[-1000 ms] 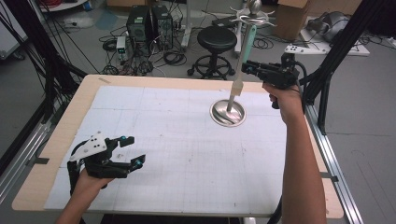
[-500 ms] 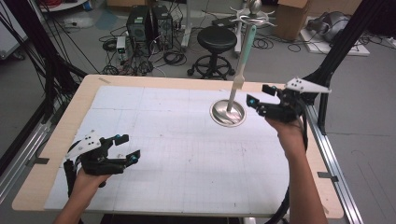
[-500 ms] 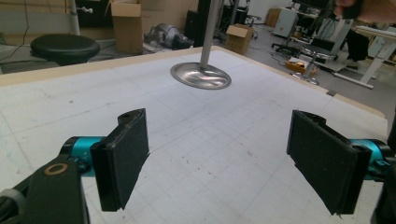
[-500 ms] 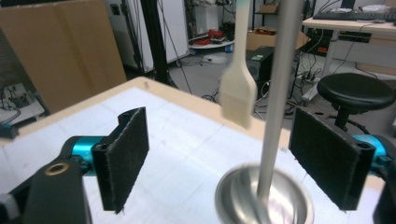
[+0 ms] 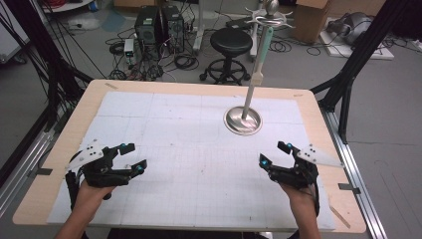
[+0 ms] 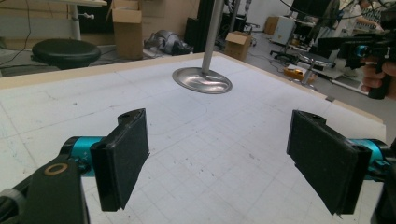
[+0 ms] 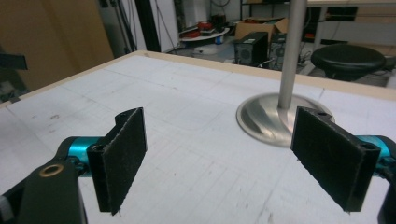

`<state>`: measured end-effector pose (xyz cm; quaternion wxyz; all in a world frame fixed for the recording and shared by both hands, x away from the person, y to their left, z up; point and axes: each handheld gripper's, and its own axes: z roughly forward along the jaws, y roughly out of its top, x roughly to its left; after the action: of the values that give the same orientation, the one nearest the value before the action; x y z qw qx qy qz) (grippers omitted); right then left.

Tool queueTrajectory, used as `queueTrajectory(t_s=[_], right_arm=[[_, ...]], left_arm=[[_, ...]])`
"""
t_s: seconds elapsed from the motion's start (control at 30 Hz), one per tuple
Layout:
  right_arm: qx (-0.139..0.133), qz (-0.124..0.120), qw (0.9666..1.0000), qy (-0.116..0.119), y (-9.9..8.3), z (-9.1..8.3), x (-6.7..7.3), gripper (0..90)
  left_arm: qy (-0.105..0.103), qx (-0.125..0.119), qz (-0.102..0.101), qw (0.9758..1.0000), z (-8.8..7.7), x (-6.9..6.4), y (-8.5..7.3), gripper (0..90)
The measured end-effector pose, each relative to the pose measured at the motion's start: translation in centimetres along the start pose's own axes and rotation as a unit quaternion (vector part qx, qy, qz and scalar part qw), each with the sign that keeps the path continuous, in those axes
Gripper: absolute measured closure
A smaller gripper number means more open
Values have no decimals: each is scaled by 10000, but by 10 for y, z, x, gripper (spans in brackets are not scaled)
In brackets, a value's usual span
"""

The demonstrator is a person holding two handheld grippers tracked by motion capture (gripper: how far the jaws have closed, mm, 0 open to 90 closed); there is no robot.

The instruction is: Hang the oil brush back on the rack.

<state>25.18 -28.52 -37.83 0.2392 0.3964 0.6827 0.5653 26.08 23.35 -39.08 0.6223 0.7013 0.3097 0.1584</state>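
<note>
Release is what the frames are showing: a second ago the right gripper (image 5: 272, 156) was up at the metal stand (image 5: 243, 119), its jaws around the teal-handled utensil (image 5: 261, 55) hanging from the top hooks; its jaws have just been opening, and now they are standing wide apart with nothing between them, as the right gripper view confirms. That hand is now resting low near the right front corner of the white mat (image 5: 189, 144), well apart from the stand. I judge the hanging step done and the hands returning to rest. The utensil is dangling beside the pole, above the round base near the mat's far right part, ahead of the right gripper. The left gripper (image 5: 133, 158) is sitting near the front left corner, jaws likewise spread and empty, far from the stand.
</note>
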Motion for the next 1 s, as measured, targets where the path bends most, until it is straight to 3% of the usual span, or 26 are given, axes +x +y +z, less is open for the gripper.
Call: queueTrajectory(t_s=[0.1,0.23,0.4,0.63,0.73,1.0], right_arm=[[-16,-4,9999,-99,-11,-6,7,176],[16,-145,9999,-91,-15,-14,19,175],[-80,-119,9999,-23,-19,-24,31,175],[15,-58,10000,-29,-26,-23,31,175],[-32,76,10000,-45,-28,-23,29,175],[-29,83,9999,-76,-29,-22,30,175]], left_arm=[[-25,-70,-45,10000,0,-1,-1,212],[-17,-158,-82,9998,-2,-2,-4,214],[3,-181,-81,9998,-4,-2,-8,214],[13,-188,-30,9998,-8,-2,-9,215],[28,-169,-24,9998,-8,-2,-10,215],[-7,-147,-31,9999,-12,-4,-12,215]])
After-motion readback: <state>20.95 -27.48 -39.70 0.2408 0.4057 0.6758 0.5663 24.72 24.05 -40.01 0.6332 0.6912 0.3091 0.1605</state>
